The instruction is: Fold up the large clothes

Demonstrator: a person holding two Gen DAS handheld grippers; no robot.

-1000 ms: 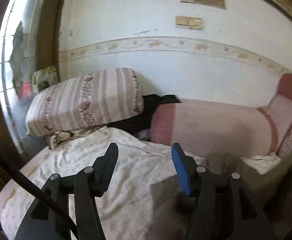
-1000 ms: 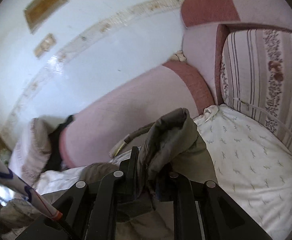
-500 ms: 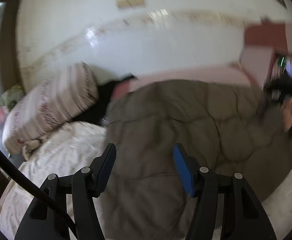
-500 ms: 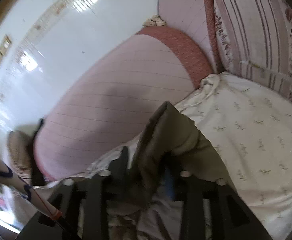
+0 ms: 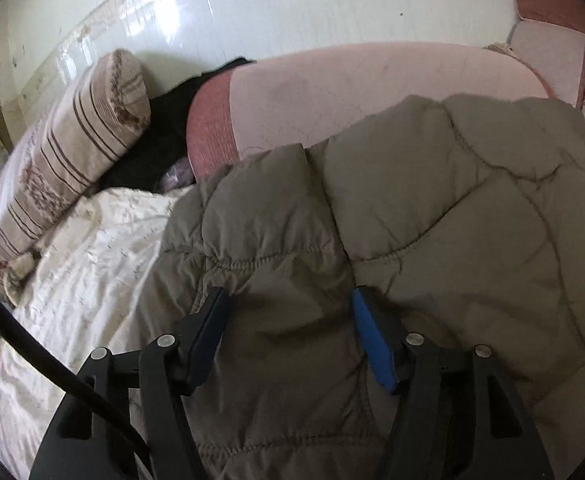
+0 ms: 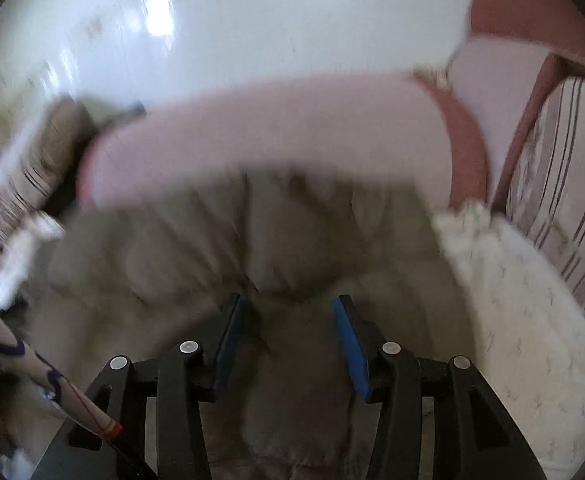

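Left fingers: left gripper (image 5: 288,320) stands with its jaws apart over the jacket (image 5: 432,216); they have just been opening wider, and quilted cloth lies between and under them, with no pad pressing on it.
Right fingers: right gripper (image 6: 286,330) is parted too, its blue pads (image 6: 350,344) clear of the cloth; a second ago it pinched a bunched fold of the jacket (image 6: 276,248), and it has since let go, the jaws having just been opening.
Jacket: grey-brown and quilted, spread out flat on the bed, its far edge lying against the pink bolster (image 5: 352,92). A second ago only a raised fold in the right gripper showed; now it covers the lower middle of both views.
Left view change: a second ago the sheet (image 5: 76,264) lay bare under the fingers and the wall filled the top; now the jacket fills that space.
Right view: blurred, so seams and folds are hard to read.
Sheet: white with a small print, showing left of the jacket in the left view and right of it (image 6: 532,320) in the right view.
Bolster: pink with a darker red end (image 6: 464,144), along the white wall.
Striped pillow: at the left end (image 5: 76,152), a black cloth (image 5: 160,136) between it and the bolster.
Striped cushion: upright at the right edge (image 6: 564,184).
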